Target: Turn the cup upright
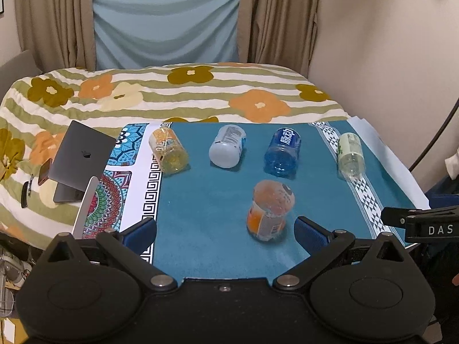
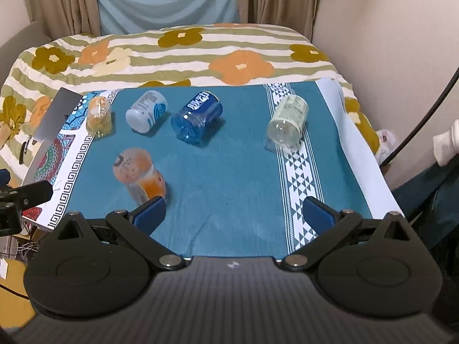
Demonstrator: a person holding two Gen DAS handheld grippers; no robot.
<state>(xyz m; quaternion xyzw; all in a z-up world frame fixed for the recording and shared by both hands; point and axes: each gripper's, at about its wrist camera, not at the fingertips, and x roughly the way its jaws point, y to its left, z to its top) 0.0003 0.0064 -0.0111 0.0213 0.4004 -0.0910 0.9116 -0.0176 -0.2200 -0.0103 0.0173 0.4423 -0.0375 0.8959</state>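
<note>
Orange-labelled cup (image 1: 269, 210), tipped and blurred, looks light, thin, slippery plastic, best pinched mid-body by the spread-open left gripper (image 1: 225, 233); right gripper (image 2: 233, 215) gapes empty.

Both wrist views look forward and down from the near edge, left view further left, sharing the teal cloth (image 1: 206, 200) (image 2: 229, 157).

Left hand-held gripper (image 1: 225, 230) and right hand-held gripper (image 2: 233, 210) both hover with jaws spread wide, gripping nothing.
</note>
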